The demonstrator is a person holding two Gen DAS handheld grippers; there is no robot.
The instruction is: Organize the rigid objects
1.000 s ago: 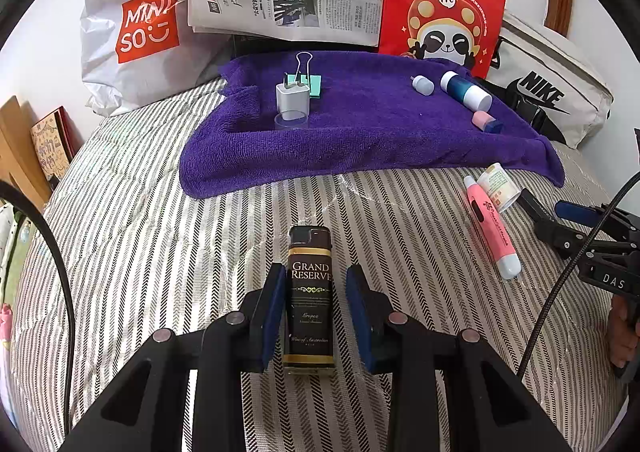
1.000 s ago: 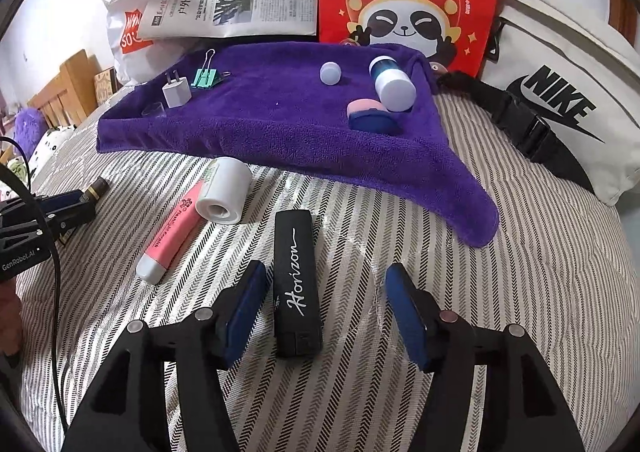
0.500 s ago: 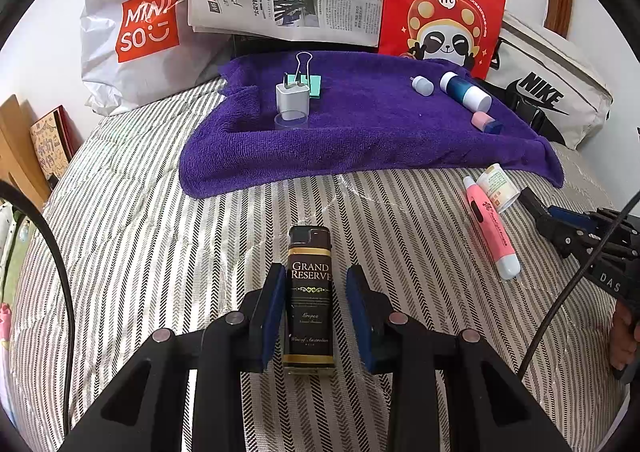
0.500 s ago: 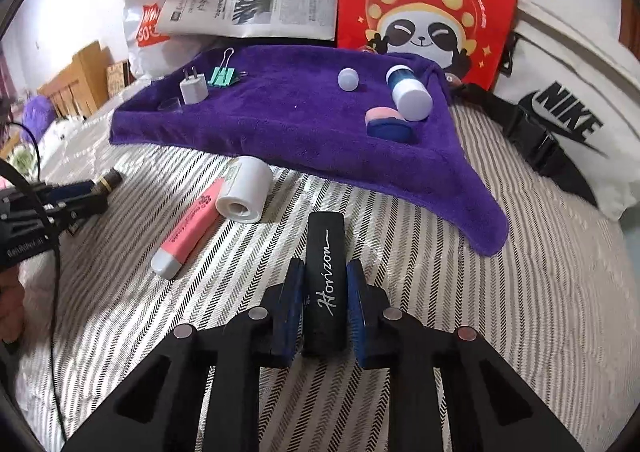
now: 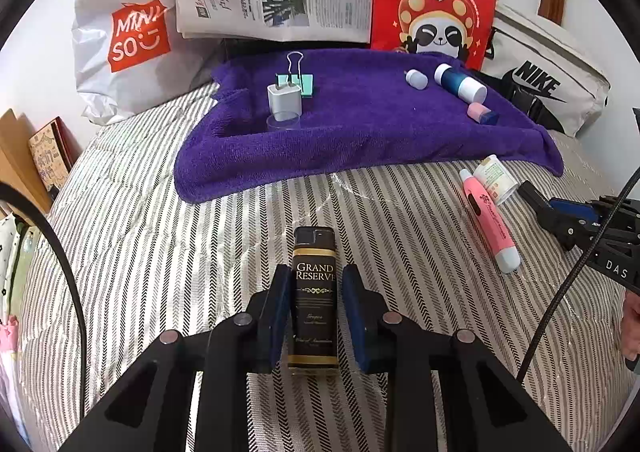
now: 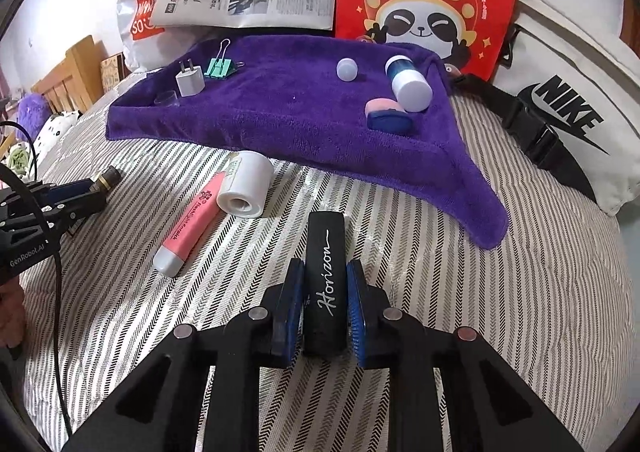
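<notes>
Both claws point down at the striped bedcover: the left gripper (image 5: 314, 312) has just been closing, its pads against a black-and-gold lighter (image 5: 314, 302) lying between them, and the right gripper (image 6: 325, 308) is clamped on a black bar (image 6: 325, 284) marked Horizon. Beyond them lie a pink pen (image 6: 188, 226), a white roll (image 6: 246, 188), then a purple towel (image 6: 288, 112) holding small items

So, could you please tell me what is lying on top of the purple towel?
On the purple towel: a charger plug, binder clip, clear ring, small white cap, blue-and-white bottle, pink-and-blue piece. Anything underneath is covered.
</notes>
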